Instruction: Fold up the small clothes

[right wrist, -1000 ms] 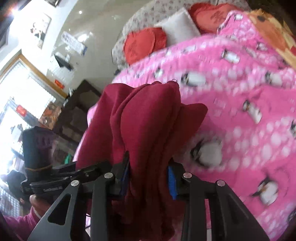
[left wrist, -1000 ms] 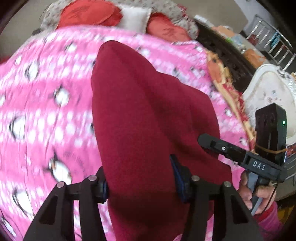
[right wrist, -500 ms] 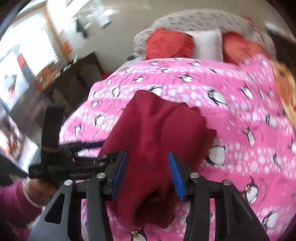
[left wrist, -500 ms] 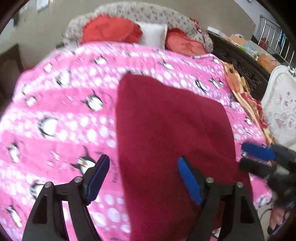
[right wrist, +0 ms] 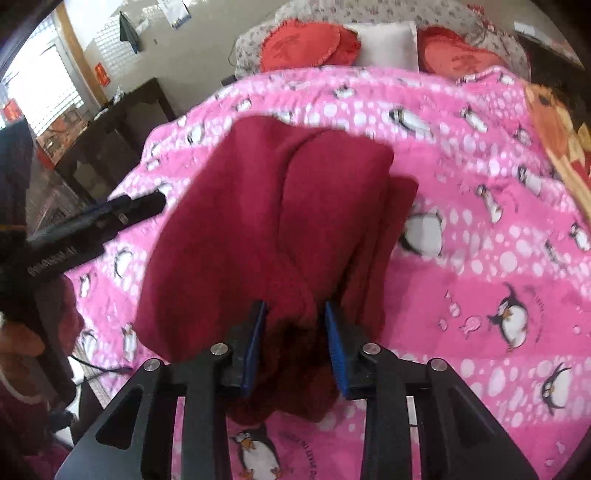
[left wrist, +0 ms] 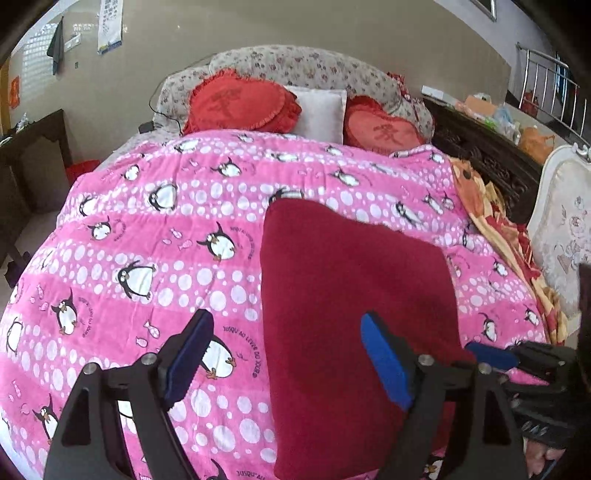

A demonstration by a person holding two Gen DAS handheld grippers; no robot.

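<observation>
While our left tongs [left wrist: 286, 363] stand apart above the pink blanket [left wrist: 147, 258], our right tongs [right wrist: 295, 345] clamp the near edge of the red cloth [right wrist: 266, 221].

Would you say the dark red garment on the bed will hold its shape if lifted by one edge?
Probably not: the dark red garment bunches between the right gripper, so it looks floppy. Its fuzzy surface likely grips the penguin blanket rather than sliding.

Beige wall [left wrist: 332, 33], dark cabinet [right wrist: 110, 140], bright window [right wrist: 40, 92].
</observation>
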